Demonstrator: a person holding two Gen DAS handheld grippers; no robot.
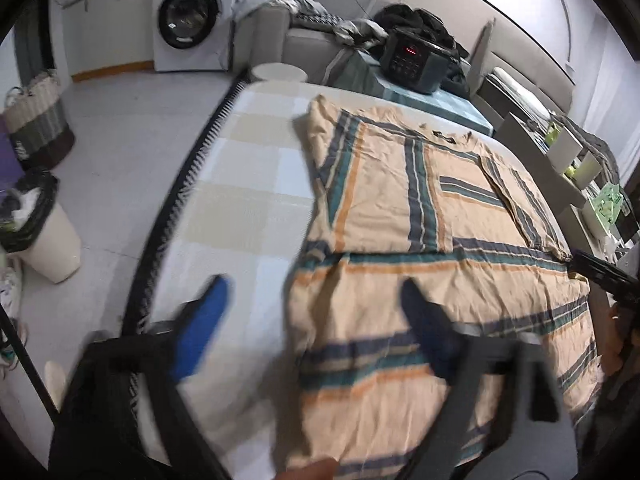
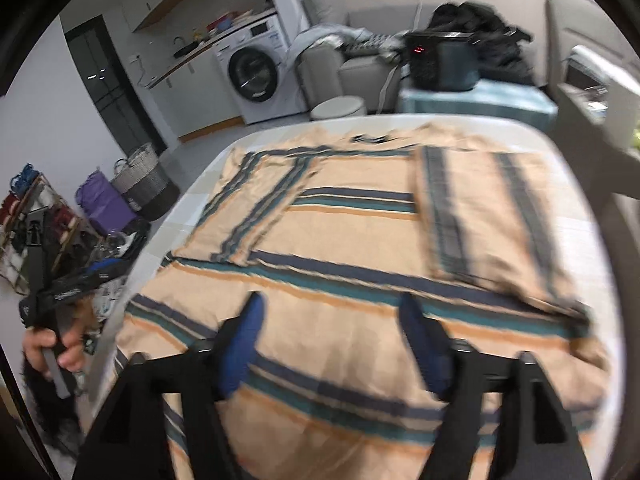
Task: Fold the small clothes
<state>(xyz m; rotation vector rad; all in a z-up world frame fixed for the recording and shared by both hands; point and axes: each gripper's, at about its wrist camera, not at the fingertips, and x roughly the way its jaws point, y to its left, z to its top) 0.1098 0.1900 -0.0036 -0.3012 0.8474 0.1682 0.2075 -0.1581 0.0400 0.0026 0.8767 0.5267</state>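
A peach shirt with navy, teal and orange stripes (image 1: 420, 248) lies flat on the table, both sleeves folded inward over its body; it also shows in the right wrist view (image 2: 352, 248). My left gripper (image 1: 316, 292) is open and empty, hovering over the shirt's near left edge. My right gripper (image 2: 330, 304) is open and empty above the shirt's lower middle. The right gripper shows at the right edge of the left wrist view (image 1: 604, 276). The left gripper shows at the left of the right wrist view (image 2: 64, 292).
The table (image 1: 248, 184) has a pale checked cloth. A washing machine (image 1: 192, 16), a woven basket (image 1: 36, 120) and a bin (image 1: 44, 228) stand on the floor to the left. A dark appliance (image 1: 416, 60) sits beyond the table's far end.
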